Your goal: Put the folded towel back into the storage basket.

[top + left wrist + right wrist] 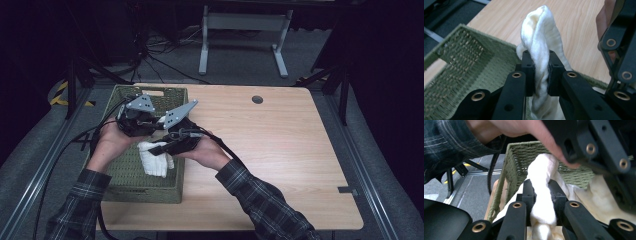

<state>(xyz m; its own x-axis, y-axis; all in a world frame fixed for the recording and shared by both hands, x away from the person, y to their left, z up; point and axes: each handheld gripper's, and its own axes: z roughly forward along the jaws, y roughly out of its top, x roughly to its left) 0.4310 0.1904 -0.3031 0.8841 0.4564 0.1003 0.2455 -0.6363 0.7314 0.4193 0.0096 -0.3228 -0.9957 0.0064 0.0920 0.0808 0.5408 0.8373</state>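
Cloth (154, 159) hangs over the green woven basket (125, 187), which sits at the table's (280, 150) left edge, and both tools grip it. The left gripper (539, 72) is clamped on a twisted fold that stands up between its jaws; the right gripper (541, 195) is clenched on another bunched part of the same white cloth, just beside the first. In the high view the two hands meet above the basket's middle, and the cloth's long axis runs down from the jaws toward the basket's near right side. Neither hand is nearer; lowering it likely depends on both moving together.
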